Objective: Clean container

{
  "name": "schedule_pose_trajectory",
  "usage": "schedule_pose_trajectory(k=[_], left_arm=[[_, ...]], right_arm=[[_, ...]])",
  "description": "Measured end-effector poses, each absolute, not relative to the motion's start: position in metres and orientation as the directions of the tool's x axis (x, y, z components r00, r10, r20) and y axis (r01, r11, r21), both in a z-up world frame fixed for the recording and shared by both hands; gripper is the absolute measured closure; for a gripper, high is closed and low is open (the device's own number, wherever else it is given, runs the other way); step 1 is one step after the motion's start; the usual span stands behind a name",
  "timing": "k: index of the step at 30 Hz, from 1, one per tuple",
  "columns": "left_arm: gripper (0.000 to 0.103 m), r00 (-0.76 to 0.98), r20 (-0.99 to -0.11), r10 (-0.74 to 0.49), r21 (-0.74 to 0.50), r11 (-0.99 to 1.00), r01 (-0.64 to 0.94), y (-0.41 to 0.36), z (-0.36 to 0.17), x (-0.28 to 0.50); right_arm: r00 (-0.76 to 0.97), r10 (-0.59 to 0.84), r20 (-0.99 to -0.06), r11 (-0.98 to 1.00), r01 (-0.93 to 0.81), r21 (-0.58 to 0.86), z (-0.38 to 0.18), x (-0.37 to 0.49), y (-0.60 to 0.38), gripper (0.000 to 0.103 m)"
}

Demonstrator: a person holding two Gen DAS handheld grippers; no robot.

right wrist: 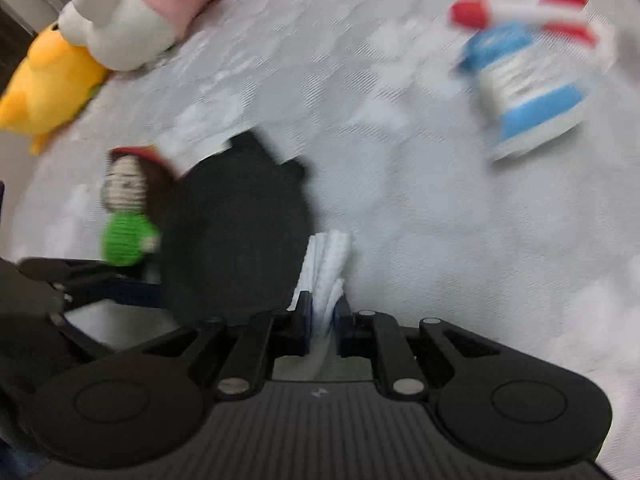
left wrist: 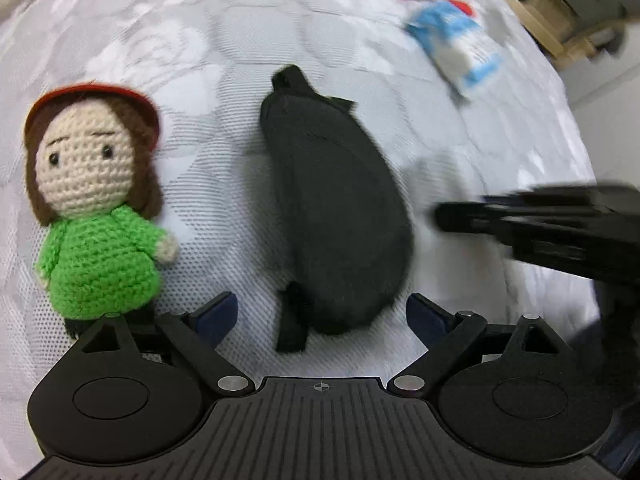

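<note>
Now the black case (left wrist: 336,216), the container to be cleaned, lies flat on the quilted bed (left wrist: 224,40) between a crochet doll (left wrist: 96,200) and the right tool (right wrist: 323,314), which is clamped on a folded white wipe (right wrist: 328,264). The left tool (left wrist: 322,316) hangs over the case's near end, spread wide and gripping nothing. Wiping seems about to begin; next, the left likely steadies the case while the wipe comes across.

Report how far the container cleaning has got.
Done: the right gripper has a folded white wipe clamped. In hand: the left gripper stands open over the black pouch, not gripping it. Left: steadying and wiping the pouch; no wiping contact shows yet.
</note>
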State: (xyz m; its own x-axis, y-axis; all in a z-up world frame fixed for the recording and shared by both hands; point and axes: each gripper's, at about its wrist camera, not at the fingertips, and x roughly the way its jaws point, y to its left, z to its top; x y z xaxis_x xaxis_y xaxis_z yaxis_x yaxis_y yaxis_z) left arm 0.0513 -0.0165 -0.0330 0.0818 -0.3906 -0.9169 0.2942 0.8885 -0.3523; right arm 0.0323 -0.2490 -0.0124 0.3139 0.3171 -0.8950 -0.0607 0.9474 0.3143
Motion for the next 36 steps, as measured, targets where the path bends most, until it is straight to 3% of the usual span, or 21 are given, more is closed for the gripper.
schedule_pose_trajectory(k=[6,7,8,9,11,12,14,15,18,20,22,26,29,36], left_arm=[[0.009,0.162,-0.852,-0.498,-0.493,0.867,0.071,-0.009,-0.043,0.073],[0.034,0.19,-0.838,-0.512,-0.511,0.858,0.06,-0.012,-0.043,0.074],[0.052,0.211,-0.845,-0.492,-0.486,0.87,0.085,-0.02,-0.042,0.073],[0.066,0.241,-0.863,-0.444,-0.414,0.895,0.168,-0.032,-0.036,0.07],[0.066,0.356,-0.872,-0.336,-0.198,0.907,0.372,-0.059,-0.02,0.055],[0.066,0.461,-0.849,-0.259,-0.009,0.879,0.477,-0.071,-0.01,0.04],[0.066,0.709,-0.693,-0.129,0.451,0.69,0.566,-0.102,-0.006,0.0],[0.065,0.756,-0.642,-0.127,0.558,0.599,0.574,-0.109,-0.008,-0.016],[0.051,0.667,-0.72,-0.193,0.477,0.56,0.677,-0.118,-0.015,-0.035],[0.046,0.661,-0.72,-0.21,0.499,0.505,0.704,-0.127,-0.022,-0.049],[0.035,0.64,-0.734,-0.226,0.489,0.477,0.73,-0.133,-0.026,-0.057],[0.031,0.6,-0.766,-0.233,0.424,0.519,0.742,-0.134,-0.02,-0.054],[0.028,0.569,-0.789,-0.231,0.363,0.573,0.735,-0.13,-0.014,-0.045],[0.024,0.517,-0.821,-0.243,0.258,0.65,0.715,-0.122,-0.008,-0.026]], right_arm=[[0.459,0.346,-0.818,0.912,0.041,0.408,0.003,0.035,-0.285,0.09],[0.485,0.324,-0.812,0.916,0.054,0.398,0.005,0.036,-0.288,0.09],[0.503,0.31,-0.807,0.917,0.065,0.393,0.008,0.035,-0.292,0.09],[0.518,0.297,-0.802,0.918,0.076,0.389,0.01,0.035,-0.296,0.091],[0.544,0.279,-0.792,0.915,0.101,0.392,0.014,0.034,-0.302,0.091],[0.554,0.274,-0.786,0.91,0.116,0.399,0.015,0.034,-0.305,0.091],[0.584,0.261,-0.769,0.9,0.141,0.413,0.015,0.036,-0.308,0.091],[0.606,0.267,-0.75,0.895,0.132,0.425,0.019,0.035,-0.309,0.091],[0.666,0.323,-0.672,0.872,0.067,0.486,0.032,0.028,-0.31,0.091],[0.678,0.413,-0.608,0.834,-0.014,0.551,0.04,0.026,-0.303,0.091],[0.653,0.489,-0.578,0.805,-0.084,0.587,0.041,0.029,-0.292,0.091],[0.514,0.445,-0.733,0.869,-0.05,0.492,0.008,0.045,-0.273,0.091],[0.455,0.286,-0.843,0.945,0.011,0.326,-0.011,0.047,-0.271,0.091],[0.48,0.178,-0.859,0.966,0.083,0.246,-0.013,0.045,-0.285,0.091]])
